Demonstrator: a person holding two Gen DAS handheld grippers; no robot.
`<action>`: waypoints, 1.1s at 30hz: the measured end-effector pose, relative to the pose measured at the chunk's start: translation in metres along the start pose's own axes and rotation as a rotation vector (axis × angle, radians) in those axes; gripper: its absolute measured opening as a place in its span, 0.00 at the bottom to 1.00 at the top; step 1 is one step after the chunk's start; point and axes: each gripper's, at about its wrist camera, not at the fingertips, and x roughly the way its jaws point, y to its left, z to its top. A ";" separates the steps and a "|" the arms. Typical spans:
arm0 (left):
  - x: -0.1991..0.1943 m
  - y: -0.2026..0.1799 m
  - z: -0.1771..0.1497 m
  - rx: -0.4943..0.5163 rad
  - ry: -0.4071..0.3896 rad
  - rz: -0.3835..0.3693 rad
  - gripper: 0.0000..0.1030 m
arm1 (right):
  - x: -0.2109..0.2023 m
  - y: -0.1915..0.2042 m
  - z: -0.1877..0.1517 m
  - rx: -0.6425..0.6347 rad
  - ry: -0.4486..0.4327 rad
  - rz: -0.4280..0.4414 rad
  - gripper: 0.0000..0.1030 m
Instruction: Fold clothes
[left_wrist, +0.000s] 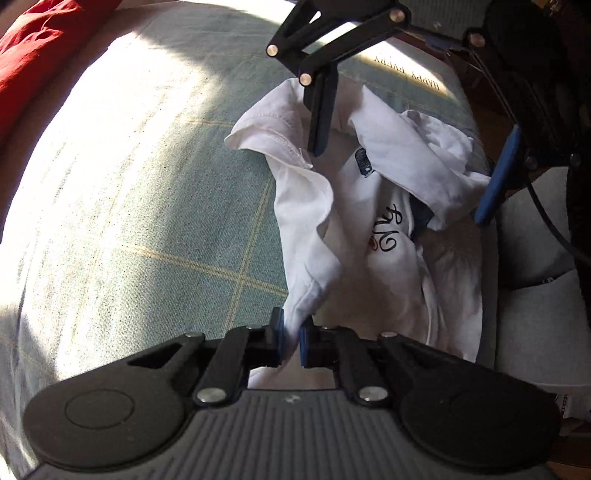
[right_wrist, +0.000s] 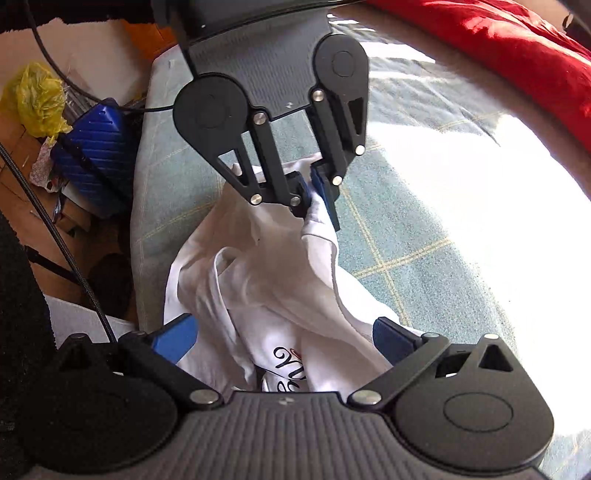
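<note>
Clamped between the blue pads of the left gripper (left_wrist: 291, 341), in the left wrist view, was a bunched edge of the crumpled white cotton T-shirt with black printed lettering (left_wrist: 369, 229). That garment lay in a heap on the pale green checked fabric surface with thin yellow lines (left_wrist: 147, 221), toward its right side, with strong sunlight falling across the cloth to the left. Opposite, the right gripper (left_wrist: 402, 181) stood spread wide over the far part of the shirt, one black finger (left_wrist: 321, 114) touching a raised fold and the other blue-padded finger beside the shirt's right edge. A red fabric piece (left_wrist: 33, 48) lay at the upper left corner.

From the right wrist view, the right gripper (right_wrist: 284, 336) was open, its blue pads set on either side of the white T-shirt (right_wrist: 266, 288) without pinching it. Across the heap, the left gripper (right_wrist: 314, 195) held a pulled-up fold of the shirt tight between its pads. The green checked surface (right_wrist: 424, 240) spread to the right, the red fabric (right_wrist: 498, 44) at the top right. Off the surface's left edge sat a ribbed blue hard case (right_wrist: 96, 151) and a crumpled yellow plastic bag (right_wrist: 37, 96).
</note>
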 end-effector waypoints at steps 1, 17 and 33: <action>-0.002 0.004 -0.004 -0.037 -0.003 0.014 0.05 | -0.006 -0.009 -0.002 0.037 -0.011 -0.006 1.00; 0.020 0.047 -0.048 -0.423 0.039 0.116 0.06 | -0.029 -0.181 -0.080 0.610 -0.044 -0.178 0.77; 0.060 0.051 -0.037 -0.451 -0.021 0.095 0.35 | 0.004 -0.163 -0.119 0.639 -0.038 -0.126 0.70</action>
